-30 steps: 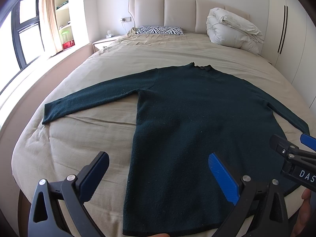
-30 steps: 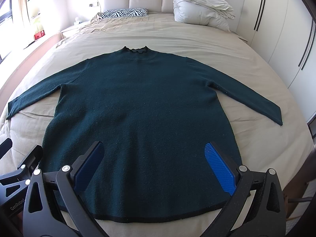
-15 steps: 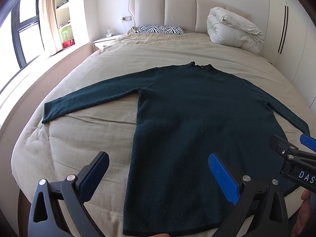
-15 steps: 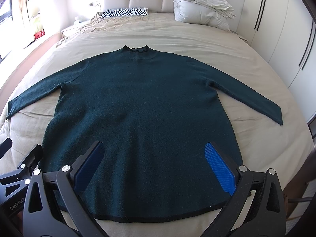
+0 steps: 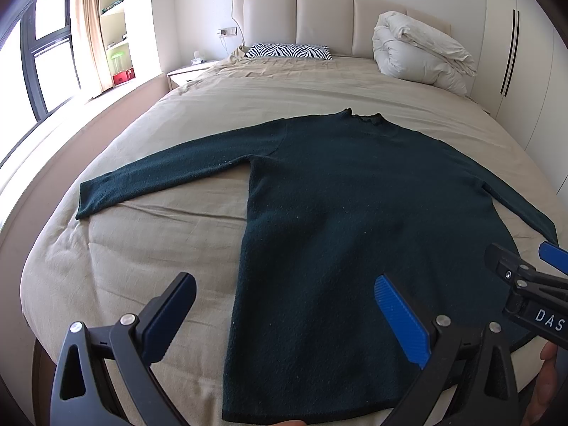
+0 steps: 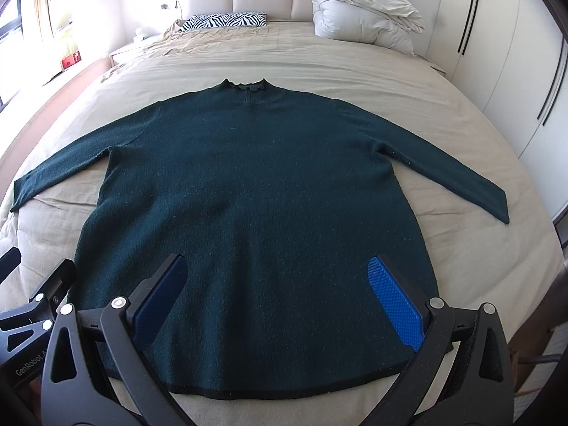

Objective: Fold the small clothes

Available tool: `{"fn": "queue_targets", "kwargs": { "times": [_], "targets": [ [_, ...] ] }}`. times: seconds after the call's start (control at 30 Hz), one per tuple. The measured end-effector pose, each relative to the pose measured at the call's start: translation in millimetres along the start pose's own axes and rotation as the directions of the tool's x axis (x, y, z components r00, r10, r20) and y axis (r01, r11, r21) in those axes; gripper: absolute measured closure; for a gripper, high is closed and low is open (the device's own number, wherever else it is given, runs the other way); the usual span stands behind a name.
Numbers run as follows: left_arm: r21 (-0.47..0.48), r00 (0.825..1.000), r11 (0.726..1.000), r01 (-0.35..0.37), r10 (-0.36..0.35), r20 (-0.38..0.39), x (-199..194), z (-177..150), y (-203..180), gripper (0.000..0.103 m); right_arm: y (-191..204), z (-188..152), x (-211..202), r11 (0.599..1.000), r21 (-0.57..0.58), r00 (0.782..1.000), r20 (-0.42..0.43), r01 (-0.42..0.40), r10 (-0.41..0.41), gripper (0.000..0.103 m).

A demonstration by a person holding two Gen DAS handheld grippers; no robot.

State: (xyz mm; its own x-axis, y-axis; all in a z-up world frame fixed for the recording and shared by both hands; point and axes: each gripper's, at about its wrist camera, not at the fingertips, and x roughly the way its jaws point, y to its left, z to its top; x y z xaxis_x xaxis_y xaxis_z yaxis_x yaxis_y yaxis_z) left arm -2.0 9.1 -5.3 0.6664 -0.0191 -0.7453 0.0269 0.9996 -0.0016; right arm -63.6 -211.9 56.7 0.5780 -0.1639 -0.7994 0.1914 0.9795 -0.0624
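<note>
A dark green long-sleeved sweater (image 5: 348, 213) lies flat on the beige bed, collar far, hem near, both sleeves spread out; it also shows in the right wrist view (image 6: 255, 191). My left gripper (image 5: 284, 305) is open and empty, held above the sweater's left hem area. My right gripper (image 6: 280, 291) is open and empty, above the middle of the hem. The right gripper's body (image 5: 529, 284) shows at the right edge of the left wrist view. The left gripper's body (image 6: 32, 305) shows at the lower left of the right wrist view.
The bed (image 6: 319, 71) has a zebra-print pillow (image 6: 227, 20) and a rolled white duvet (image 6: 365, 17) by the padded headboard. A nightstand (image 5: 188, 71) and window are on the left, white wardrobes (image 6: 497, 53) on the right.
</note>
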Motion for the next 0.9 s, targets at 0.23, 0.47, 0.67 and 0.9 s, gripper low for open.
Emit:
{"fn": "queue_targets", "kwargs": {
  "times": [0.23, 0.47, 0.67, 0.9],
  "targets": [
    [-0.001, 1.0, 1.0, 0.0, 0.0, -0.004, 1.1, -1.5, 0.7, 0.0, 0.5, -0.5, 0.4, 1.0, 0.003, 1.0, 0.0, 0.002, -0.002, 0.0],
    [-0.003, 1.0, 1.0, -0.001, 0.001, -0.005, 1.2, -2.8, 0.8, 0.0, 1.5, -1.9, 1.5, 1.0, 0.002, 1.0, -0.002, 0.003, -0.003, 0.0],
    [-0.003, 1.0, 1.0, 0.0, 0.0, -0.006, 1.6, -3.5, 1.0, 0.0, 2.2, -2.6, 2.1, 1.0, 0.003, 1.0, -0.003, 0.004, -0.004, 0.0],
    [-0.003, 1.0, 1.0, 0.0, 0.0, -0.008, 2.9, -5.5, 1.1, 0.0, 2.3, -3.0, 2.6, 1.0, 0.003, 1.0, -0.004, 0.003, -0.003, 0.0]
  ]
}}
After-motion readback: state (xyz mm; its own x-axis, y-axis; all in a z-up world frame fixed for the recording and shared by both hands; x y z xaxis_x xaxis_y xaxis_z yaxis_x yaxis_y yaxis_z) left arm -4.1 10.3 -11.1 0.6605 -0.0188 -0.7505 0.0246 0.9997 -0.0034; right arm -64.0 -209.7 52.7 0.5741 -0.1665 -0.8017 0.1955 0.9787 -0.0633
